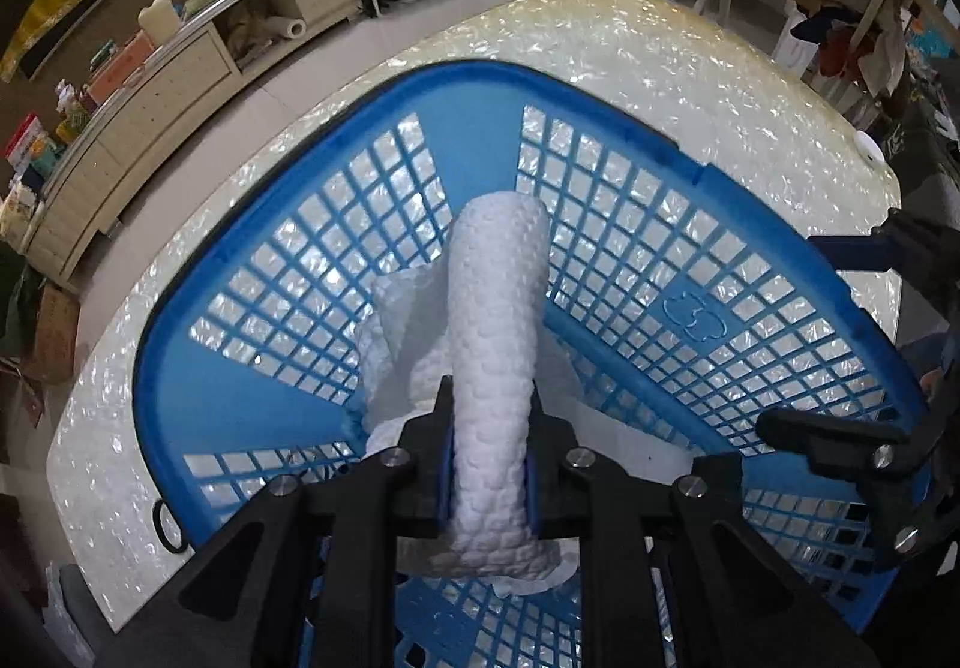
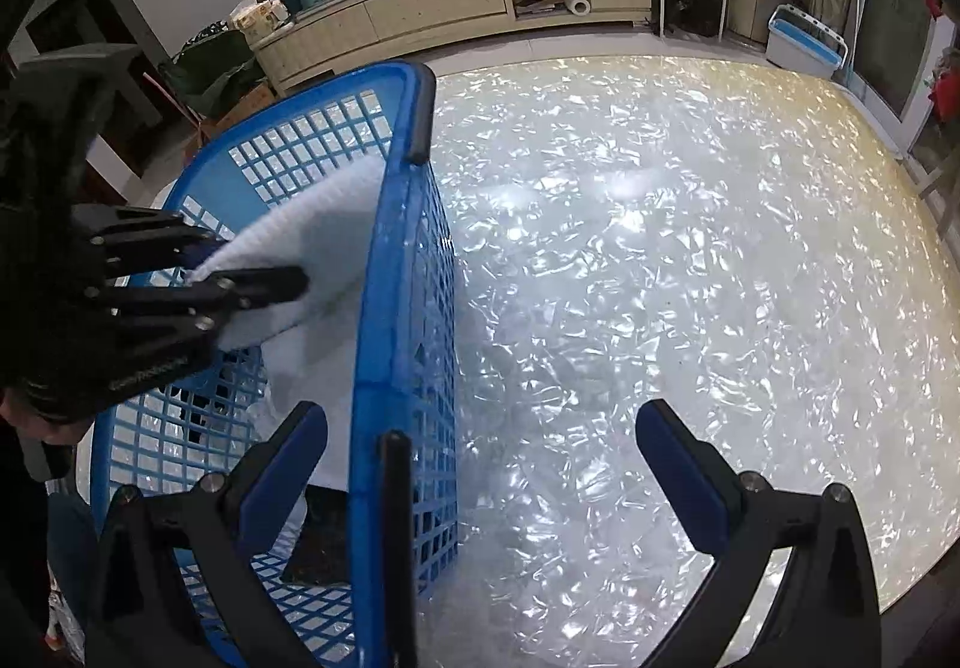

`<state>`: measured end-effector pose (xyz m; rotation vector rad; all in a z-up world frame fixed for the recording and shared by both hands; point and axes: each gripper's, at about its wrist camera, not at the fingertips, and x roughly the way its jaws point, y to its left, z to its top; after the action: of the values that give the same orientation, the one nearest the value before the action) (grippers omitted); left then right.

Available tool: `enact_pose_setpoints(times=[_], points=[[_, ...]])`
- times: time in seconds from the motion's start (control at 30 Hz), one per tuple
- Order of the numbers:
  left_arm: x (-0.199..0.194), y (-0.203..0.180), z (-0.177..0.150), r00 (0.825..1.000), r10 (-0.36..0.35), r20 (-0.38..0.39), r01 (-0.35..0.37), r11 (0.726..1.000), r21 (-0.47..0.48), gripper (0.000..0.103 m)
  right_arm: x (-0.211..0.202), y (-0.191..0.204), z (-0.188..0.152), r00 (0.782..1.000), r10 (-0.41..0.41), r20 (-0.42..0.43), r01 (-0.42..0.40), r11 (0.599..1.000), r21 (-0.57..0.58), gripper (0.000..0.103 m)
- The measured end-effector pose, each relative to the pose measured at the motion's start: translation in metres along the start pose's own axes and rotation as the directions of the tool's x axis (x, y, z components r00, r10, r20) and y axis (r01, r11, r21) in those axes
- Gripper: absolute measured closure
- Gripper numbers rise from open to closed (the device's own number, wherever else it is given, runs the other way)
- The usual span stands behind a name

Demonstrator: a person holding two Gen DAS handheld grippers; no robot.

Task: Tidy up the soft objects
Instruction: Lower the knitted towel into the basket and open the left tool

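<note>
The left gripper (image 1: 489,464) clamped a white quilted cloth (image 1: 498,320) at center frame, inside the blue basket (image 1: 780,200). The right gripper (image 2: 480,464) gaped empty, straddling the basket's wall. Released carelessly, the cloth might drape over the rim.

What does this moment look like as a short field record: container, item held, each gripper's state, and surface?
container: blue basket with lattice walls, standing on the table
item: white quilted cloth, bunched into a roll, over the basket's interior
left gripper: shut on the cloth, above the basket
right gripper: open, holding nothing; its fingers straddle the basket's near wall, one inside, one outside
other contents: more white fabric lies lower in the basket
surface: glossy pearl-patterned table
background: long cabinet with clutter on top
</note>
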<state>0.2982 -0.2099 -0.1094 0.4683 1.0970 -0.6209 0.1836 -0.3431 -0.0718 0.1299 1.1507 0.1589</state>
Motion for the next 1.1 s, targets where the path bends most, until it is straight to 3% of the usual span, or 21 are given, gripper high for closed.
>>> enact_pose_setpoints(times=[0.4, 0.47, 0.63, 0.83, 1.1], points=[[0.016, -0.006, 0.008, 0.996, -0.016, -0.085, 0.021, 0.998, 0.058, 0.083, 0.01, 0.003, -0.006, 0.999, 0.024, -0.024, -0.024, 1.0, 0.0, 0.0], [0.019, -0.006, 0.008, 0.995, -0.012, -0.096, 0.017, 0.998, 0.053, 0.079, 0.011, 0.004, -0.005, 0.999, 0.025, -0.024, -0.025, 1.0, 0.004, 0.0], [0.019, -0.008, 0.011, 0.996, -0.011, -0.083, 0.016, 0.998, 0.057, 0.046, 0.008, 0.005, -0.006, 1.0, 0.019, -0.018, -0.019, 1.0, 0.002, 0.0], [0.001, -0.008, 0.004, 0.999, -0.017, -0.033, 0.018, 0.999, 0.033, 0.036, -0.002, 0.006, -0.006, 1.0, 0.006, -0.003, -0.006, 1.0, -0.002, 0.0], [-0.034, -0.011, -0.008, 1.0, -0.007, 0.024, 0.007, 1.0, 0.005, 0.036, -0.023, 0.007, -0.008, 1.0, -0.006, 0.03, 0.006, 1.0, -0.006, 0.0]])
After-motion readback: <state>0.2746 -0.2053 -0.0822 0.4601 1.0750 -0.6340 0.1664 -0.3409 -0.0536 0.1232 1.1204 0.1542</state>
